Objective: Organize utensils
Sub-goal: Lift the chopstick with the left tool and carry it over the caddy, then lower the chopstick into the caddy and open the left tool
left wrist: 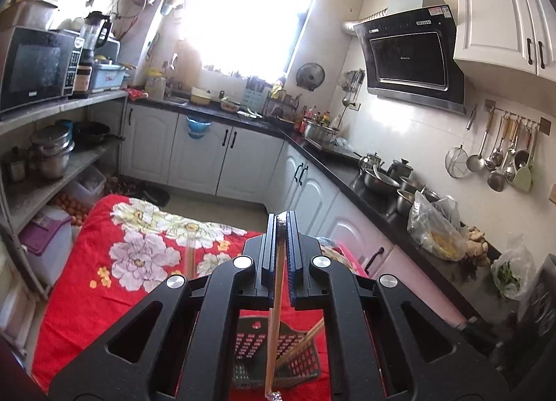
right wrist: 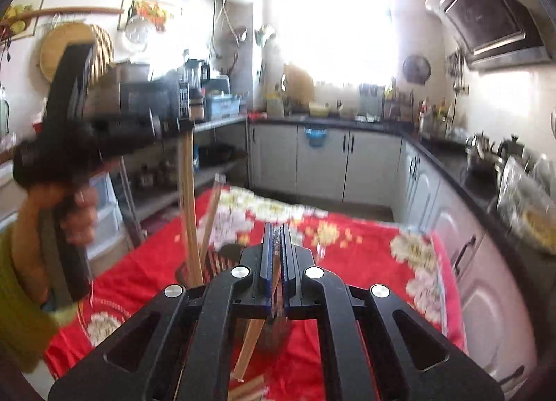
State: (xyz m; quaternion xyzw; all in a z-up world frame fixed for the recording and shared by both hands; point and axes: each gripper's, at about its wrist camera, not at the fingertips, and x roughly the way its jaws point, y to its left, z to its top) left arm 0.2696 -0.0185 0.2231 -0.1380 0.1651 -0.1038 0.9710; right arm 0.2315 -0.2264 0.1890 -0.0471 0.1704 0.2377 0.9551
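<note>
Red cloth printed with pale flowers (left wrist: pixel 114 283) covers the table beneath both grippers, and a dark perforated utensil basket (left wrist: pixel 278 349) sits on it, seen through the frame of the left gripper (left wrist: pixel 282 223). That gripper's jaws are pressed together on one wooden chopstick (left wrist: pixel 274 314), which runs from the fingertips down toward the basket and ends in a metal-capped tip near the bottom of the left wrist view. A bundle of chopsticks (left wrist: pixel 305 342) leans slanted in the basket beside it; how many are in the bundle cannot be counted. One more pale stick (left wrist: pixel 190 255) shows on the cloth to the left of the gripper. In the right wrist view, which is blurred, the right gripper (right wrist: pixel 277 227) has its jaws nearly together on a single thin chopstick (right wrist: pixel 276 283) whose wooden length hangs below them over the red cloth; another wooden piece (right wrist: pixel 248 387) lies at the bottom edge. The same view shows the left gripper from the side, up at the left, held by one hand (right wrist: pixel 74 206) with a yellow-green sleeve (right wrist: pixel 17 303), and the chopstick it holds hangs down toward the basket, with a second slanted stick (right wrist: pixel 212 213) next to it. Around the table stand two runs of white-doored cabinets under a dark countertop (left wrist: pixel 347 178), one microwave (left wrist: pixel 34 67) on a shelf, one range hood (left wrist: pixel 410 57), and one wall rail of hanging ladles and strainers (left wrist: pixel 500 154), at least six pieces, too crowded for an exact count.
</note>
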